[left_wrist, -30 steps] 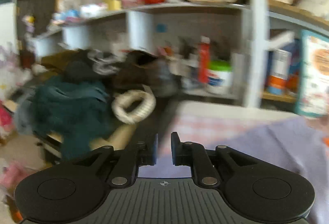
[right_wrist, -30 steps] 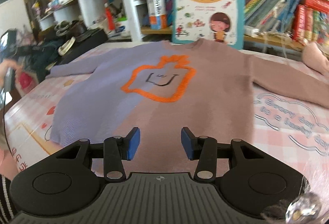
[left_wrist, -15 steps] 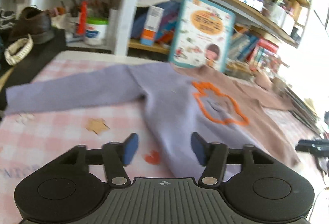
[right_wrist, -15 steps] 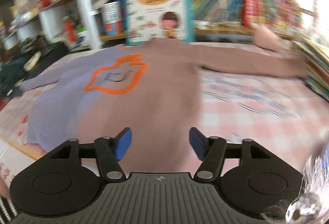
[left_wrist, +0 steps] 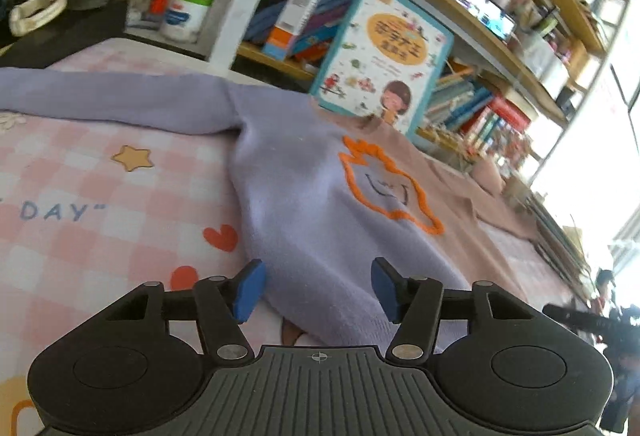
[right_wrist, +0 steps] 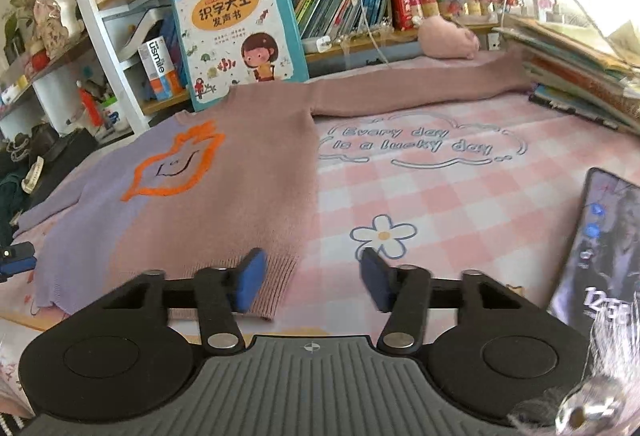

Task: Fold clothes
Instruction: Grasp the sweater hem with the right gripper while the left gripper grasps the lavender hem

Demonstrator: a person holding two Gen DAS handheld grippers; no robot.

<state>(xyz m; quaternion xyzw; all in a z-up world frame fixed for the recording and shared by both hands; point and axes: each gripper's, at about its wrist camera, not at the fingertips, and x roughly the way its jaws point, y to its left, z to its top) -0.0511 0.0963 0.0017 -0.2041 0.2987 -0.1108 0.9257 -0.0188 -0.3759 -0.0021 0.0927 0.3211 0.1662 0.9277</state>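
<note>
Gingham cloth, pink and white with a printed flower and lettering, covers the worktop; on it a two-tone sweater lies flat and face up, lilac on one half and dusty pink on the other, an orange outline on its chest, both sleeves spread out sideways; behind its collar a picture book stands upright against the bookshelf; a phone lies lit at the cloth's right edge; the left hand-held gripper hangs over the lilac hem corner, jaws closing yet apart, pads clear of the knit; the right hand-held gripper straddles the pink ribbed hem corner, jaws likewise closing, nothing pinched.
</note>
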